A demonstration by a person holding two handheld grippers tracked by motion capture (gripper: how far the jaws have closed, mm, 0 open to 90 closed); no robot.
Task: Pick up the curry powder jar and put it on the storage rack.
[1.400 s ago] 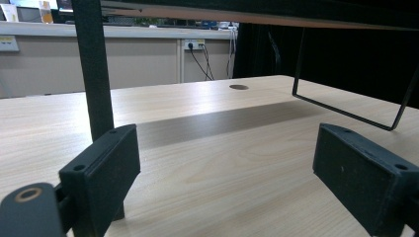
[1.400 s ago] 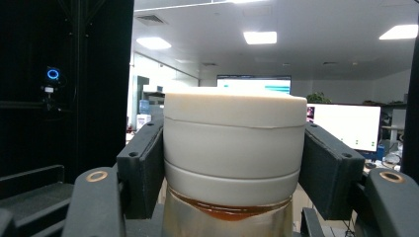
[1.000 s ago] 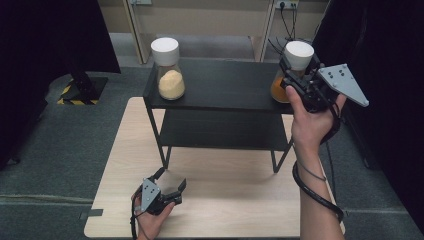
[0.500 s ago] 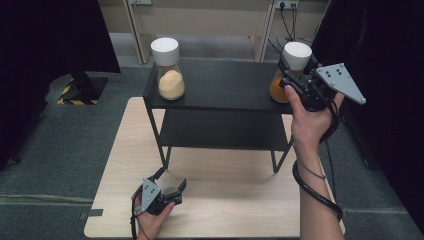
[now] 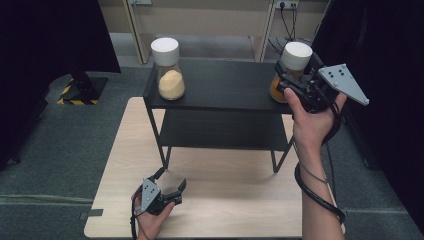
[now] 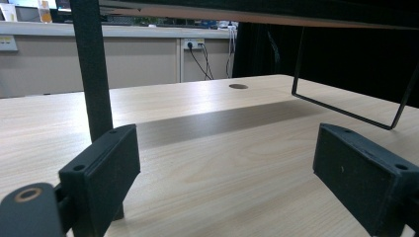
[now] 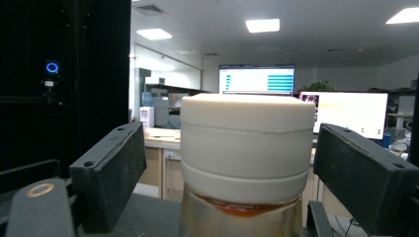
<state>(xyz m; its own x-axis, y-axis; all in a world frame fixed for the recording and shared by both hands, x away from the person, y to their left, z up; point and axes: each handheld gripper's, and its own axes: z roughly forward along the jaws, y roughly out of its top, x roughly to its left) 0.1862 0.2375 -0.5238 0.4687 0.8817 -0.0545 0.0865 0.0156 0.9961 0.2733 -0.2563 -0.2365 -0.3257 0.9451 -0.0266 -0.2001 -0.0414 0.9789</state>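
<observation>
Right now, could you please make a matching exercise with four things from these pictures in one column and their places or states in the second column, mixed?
Things:
1. right tool
2. left tool
3. jar with pale yellow powder
4. jar with orange contents

Places or states:
A. shelf top, left end
B. low over the wooden table, open, nothing between
C. shelf top, right end
D. open around a white lid, just been opening

Pairs: 1-D, 2-B, 3-A, 4-C

Second white-capped jar (image 5: pixel 168 70) upright on black shelf (image 5: pixel 225 85), left end; wooden table (image 5: pixel 225 200) beneath.
</observation>
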